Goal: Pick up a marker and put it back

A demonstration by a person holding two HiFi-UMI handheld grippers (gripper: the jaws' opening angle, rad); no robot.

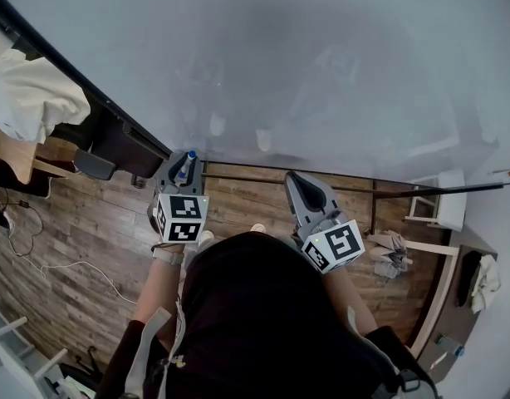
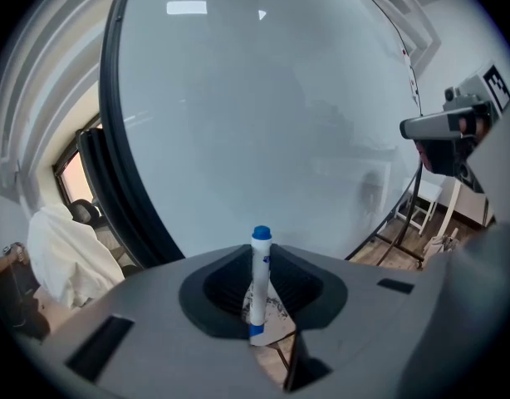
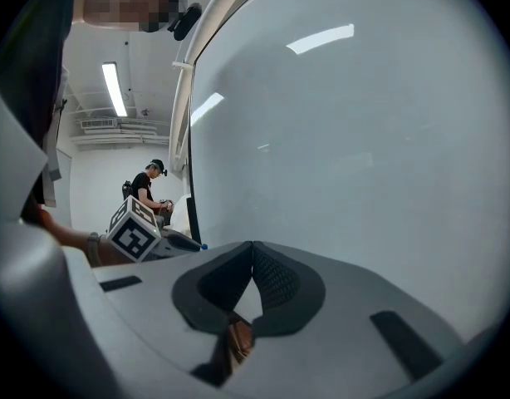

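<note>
A white marker with a blue cap stands upright between the pads of my left gripper, which is shut on it. In the head view the marker pokes out of the left gripper just below the bottom edge of the big whiteboard. My right gripper is held level beside it, to the right, also facing the board. Its jaws meet at the tip with nothing between them. The whiteboard fills most of both gripper views.
A chair draped with white cloth stands left of the board. The board's stand rail runs along the wooden floor, with a white stool and a folded umbrella at right. Cables lie at left. Another person stands far off.
</note>
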